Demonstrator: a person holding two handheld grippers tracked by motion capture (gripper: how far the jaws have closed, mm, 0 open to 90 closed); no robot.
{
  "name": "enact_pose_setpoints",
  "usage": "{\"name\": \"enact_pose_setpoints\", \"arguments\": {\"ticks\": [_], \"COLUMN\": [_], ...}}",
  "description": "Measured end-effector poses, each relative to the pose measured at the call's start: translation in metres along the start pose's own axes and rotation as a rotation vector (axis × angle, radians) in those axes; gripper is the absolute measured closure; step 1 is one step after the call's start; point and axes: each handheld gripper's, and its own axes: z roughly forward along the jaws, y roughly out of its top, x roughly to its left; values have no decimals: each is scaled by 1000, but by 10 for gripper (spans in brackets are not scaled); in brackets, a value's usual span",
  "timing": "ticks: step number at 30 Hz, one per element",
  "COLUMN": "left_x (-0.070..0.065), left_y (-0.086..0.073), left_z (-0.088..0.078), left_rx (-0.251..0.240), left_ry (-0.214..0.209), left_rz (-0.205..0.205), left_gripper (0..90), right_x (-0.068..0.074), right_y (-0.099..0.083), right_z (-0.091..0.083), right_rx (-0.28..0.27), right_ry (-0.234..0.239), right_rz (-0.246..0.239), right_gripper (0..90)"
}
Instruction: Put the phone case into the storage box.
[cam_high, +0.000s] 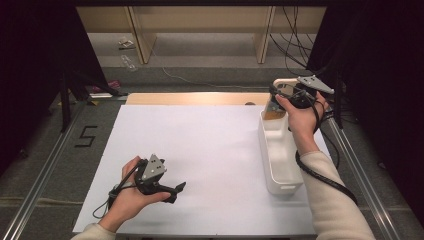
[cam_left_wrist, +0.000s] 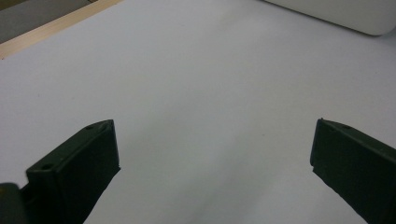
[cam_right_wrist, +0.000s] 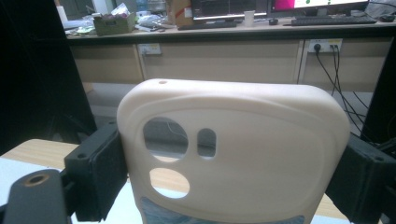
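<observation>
The right gripper holds a cream phone case upright, its jaws pressed on the case's two sides, above the far end of a white bin at the right of the white table. The bin is long and open-topped; its visible inside looks bare. The left gripper rests near the table's near-left edge, jaws wide apart with nothing between them.

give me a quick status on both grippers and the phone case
Right gripper shut on cream phone case, held above far end of white bin. Left gripper open, empty, low over white table. Nothing in the way.
</observation>
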Motion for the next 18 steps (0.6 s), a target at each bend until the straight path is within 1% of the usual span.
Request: {"name": "enact_pose_setpoints", "arguments": {"ticks": [18], "left_x": [0], "left_y": [0], "left_z": [-1], "left_rx": [-1], "left_ry": [0], "left_rz": [0], "left_gripper": [7], "right_x": [-2], "right_y": [-3], "right_z": [11], "right_rx": [22], "right_ry": [-20], "right_rz": [0], "right_gripper": [127]}}
